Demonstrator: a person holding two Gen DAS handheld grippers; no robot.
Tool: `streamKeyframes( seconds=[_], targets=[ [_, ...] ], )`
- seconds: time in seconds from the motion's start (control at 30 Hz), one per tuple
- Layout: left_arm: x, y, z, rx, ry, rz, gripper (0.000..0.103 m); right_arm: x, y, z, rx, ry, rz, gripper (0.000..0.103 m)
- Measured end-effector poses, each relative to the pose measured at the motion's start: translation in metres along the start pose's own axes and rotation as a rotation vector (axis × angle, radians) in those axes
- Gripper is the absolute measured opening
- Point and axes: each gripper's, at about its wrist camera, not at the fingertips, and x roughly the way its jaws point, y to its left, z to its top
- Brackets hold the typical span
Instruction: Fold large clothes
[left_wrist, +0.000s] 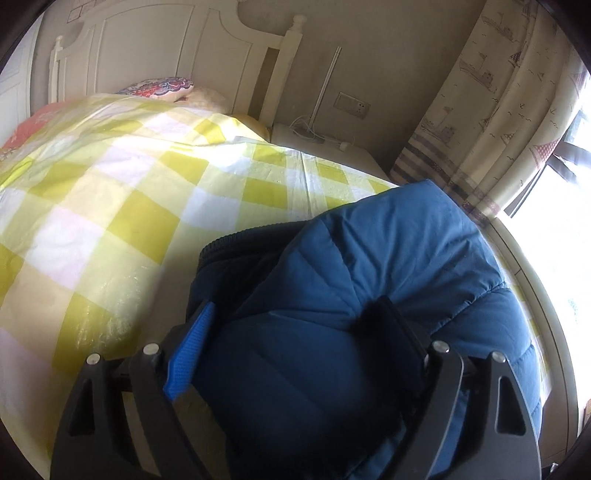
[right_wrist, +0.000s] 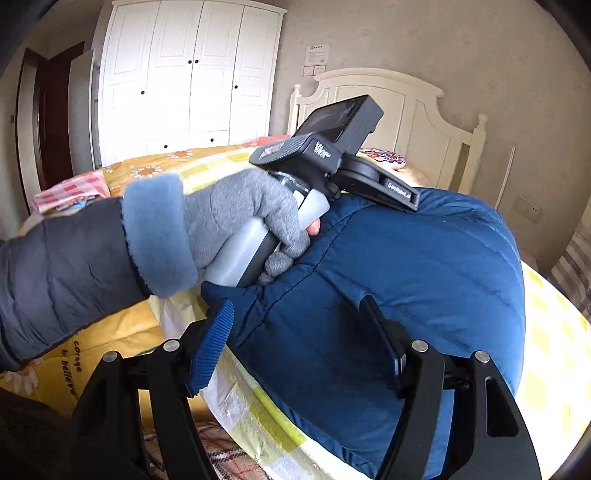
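Blue quilted jacket bulges between spread left fingers; right fingers pinch it.

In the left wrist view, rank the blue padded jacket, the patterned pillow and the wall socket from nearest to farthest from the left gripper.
1. Blue padded jacket: lies between the fingers of the left gripper, nearest.
2. Wall socket: on the wall past the bed's right edge, upper right.
3. Patterned pillow: at the headboard, upper left. It and the socket are too close to call.

Left wrist view close over blue padded jacket, facing headboard and curtain, right wrist view likewise close, facing wardrobe, both apparently sharing jacket, headboard
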Motion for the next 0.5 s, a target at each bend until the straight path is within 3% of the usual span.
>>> streamKeyframes(
  seconds=[0.13,0.23,0.3,0.43,0.5],
  targets=[
    [0.000,-0.001,-0.001,-0.001,-0.014,0.008,0.087,-0.028,-0.071,0.043,0.106,-0.112,-0.099,0.067],
    [-0.005,-0.003,-0.001,0.006,-0.029,0.025,0.087,-0.007,-0.136,0.080,0.215,-0.094,-0.125,0.067],
    [-0.008,-0.005,-0.002,0.009,-0.035,0.035,0.087,0.026,-0.173,0.101,0.257,-0.023,-0.176,0.067],
    [-0.013,-0.005,-0.003,0.005,-0.048,0.044,0.087,0.099,-0.218,0.121,0.302,0.109,-0.169,0.067],
    [-0.017,-0.006,-0.003,0.011,-0.051,0.068,0.088,0.157,-0.224,0.103,0.262,0.297,-0.192,0.068]
  ],
)
